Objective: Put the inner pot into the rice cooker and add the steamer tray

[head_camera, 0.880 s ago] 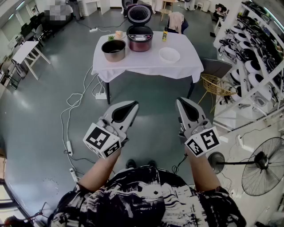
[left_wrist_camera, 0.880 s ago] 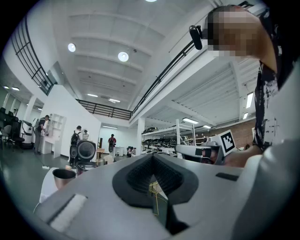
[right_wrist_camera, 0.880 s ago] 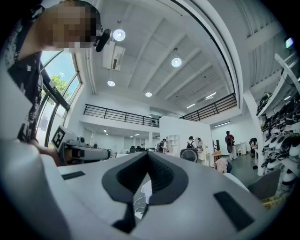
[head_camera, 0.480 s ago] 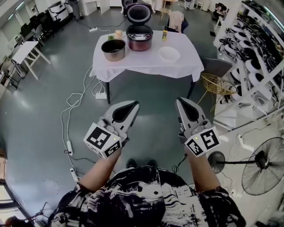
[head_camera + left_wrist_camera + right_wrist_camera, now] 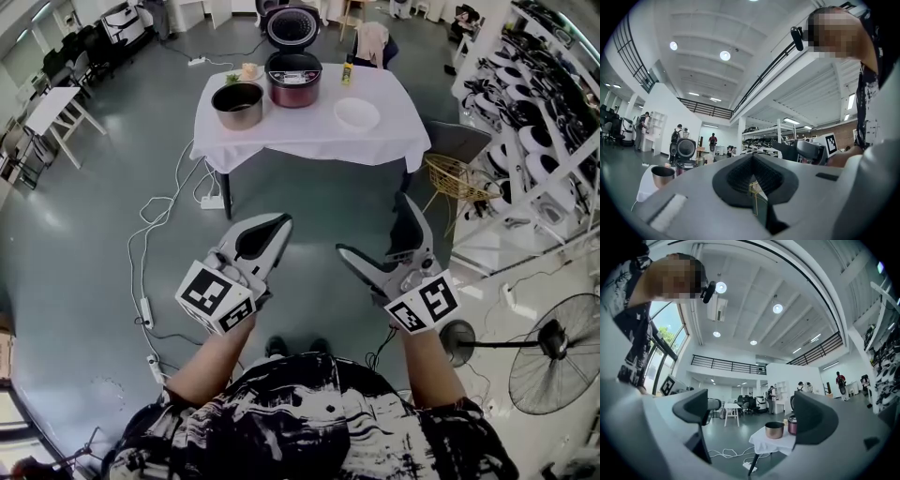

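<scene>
A white-clothed table (image 5: 309, 131) stands well ahead of me across the floor. On it are the metal inner pot (image 5: 237, 104), the dark red rice cooker (image 5: 294, 79) with its lid up, and a white steamer tray (image 5: 357, 114). My left gripper (image 5: 274, 225) is shut and empty, held level in front of my body. My right gripper (image 5: 377, 228) is open wide with nothing between its jaws. The right gripper view shows the pot (image 5: 774, 429) and cooker (image 5: 792, 424) far off between its fingers (image 5: 813, 418). The left gripper view shows the pot (image 5: 662, 175) at lower left.
A small yellow bottle (image 5: 347, 75) and some food (image 5: 248, 72) sit at the table's back. A yellow wire chair (image 5: 452, 178) stands right of the table, racks (image 5: 544, 141) line the right side, and a floor fan (image 5: 553, 352) is near me. Cables and power strips (image 5: 150, 309) lie at left.
The right gripper's jaws have swung from shut to wide open. The left gripper and the things on the table have not moved.
</scene>
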